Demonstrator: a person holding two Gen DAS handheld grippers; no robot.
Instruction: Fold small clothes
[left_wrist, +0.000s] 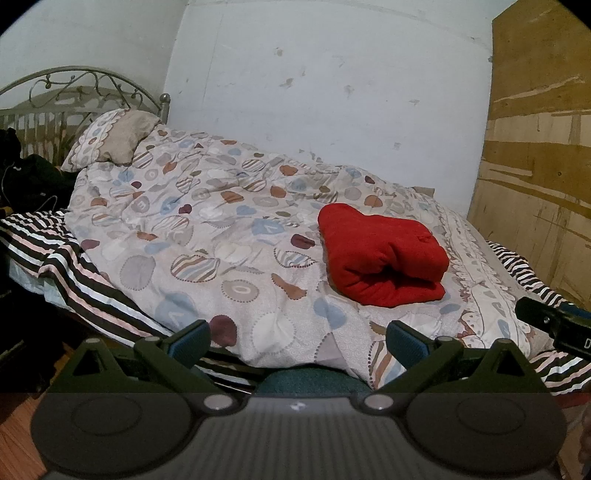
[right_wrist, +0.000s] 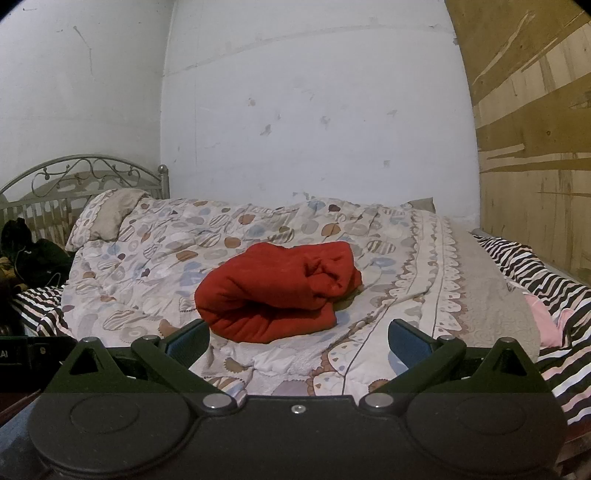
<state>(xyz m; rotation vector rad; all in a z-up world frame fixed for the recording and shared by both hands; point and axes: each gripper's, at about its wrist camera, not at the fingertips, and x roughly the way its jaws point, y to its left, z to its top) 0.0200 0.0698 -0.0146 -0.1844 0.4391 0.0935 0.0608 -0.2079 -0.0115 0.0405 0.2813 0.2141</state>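
Folded red garment (right_wrist: 277, 291) lies mid-quilt (right_wrist: 147, 258); both claws apart, empty.

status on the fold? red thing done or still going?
Looks done: the red garment lies folded into a thick bundle on the patterned quilt. In hand: nothing; left gripper and right gripper are both open, short of it. Possibly left: a pink cloth lies at the bed's right edge, unfolded as far as visible.
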